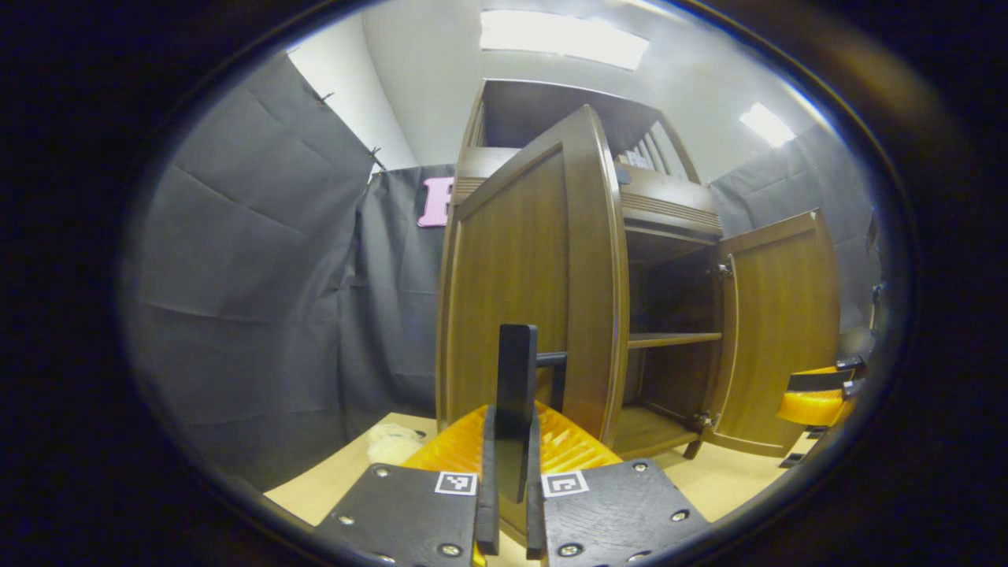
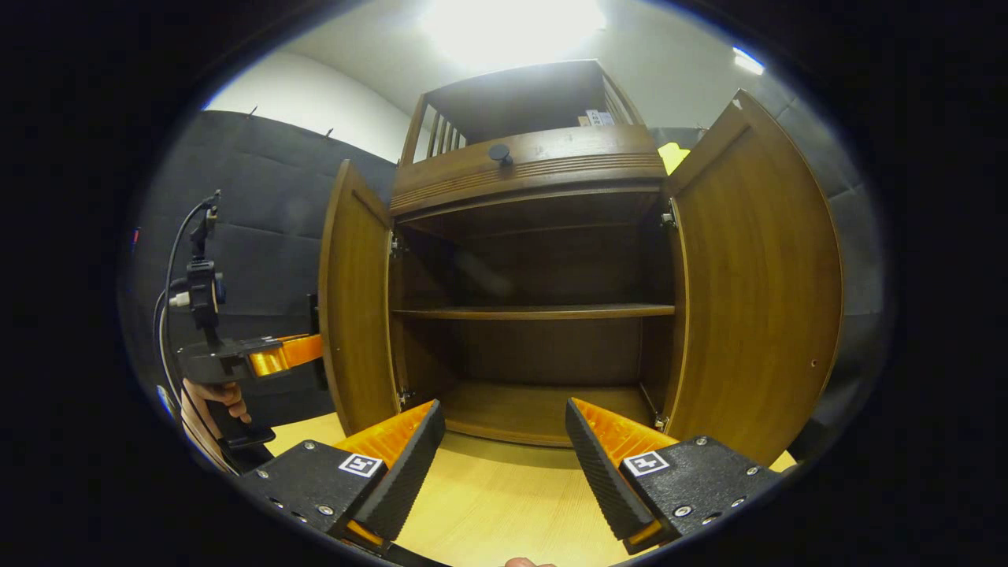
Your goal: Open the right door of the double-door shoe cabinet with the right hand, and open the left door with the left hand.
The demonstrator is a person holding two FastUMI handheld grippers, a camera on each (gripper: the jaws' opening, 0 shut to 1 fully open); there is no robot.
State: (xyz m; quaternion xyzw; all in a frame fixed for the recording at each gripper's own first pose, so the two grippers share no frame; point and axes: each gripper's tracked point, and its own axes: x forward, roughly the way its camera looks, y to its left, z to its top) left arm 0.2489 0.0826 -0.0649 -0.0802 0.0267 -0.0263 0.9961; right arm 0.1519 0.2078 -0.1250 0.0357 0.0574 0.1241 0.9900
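In the right gripper view, the shoe cabinet (image 2: 535,315) stands in the middle of the frame on a light wooden desk (image 2: 488,504). Both of its doors are swung out. The left door (image 2: 354,307) is at the centre left of the frame and the right door (image 2: 756,291) fills the centre right. Between them the dark inside is open to see, with one shelf (image 2: 535,313) across the middle and nothing on it.

The right gripper (image 2: 504,457) is at the bottom of this view. Its jaws are wide apart and hold nothing; the right door is just beside it, not touched. So the right door looks already done, and the hand is free.

In the left gripper view, the left gripper (image 1: 512,425) is at the bottom centre. Its jaws are together on a thin dark handle (image 1: 516,370) that belongs to the left door (image 1: 520,291), which rises in the middle of the frame. At the lower left of the right gripper view, the same gripper (image 2: 268,354) is seen behind the left door's edge, with a hand (image 2: 216,394) holding it.

I judge the task is almost finished: both doors are open. What is left, I think, is only to swing the left door a little wider if needed and then to release its handle.
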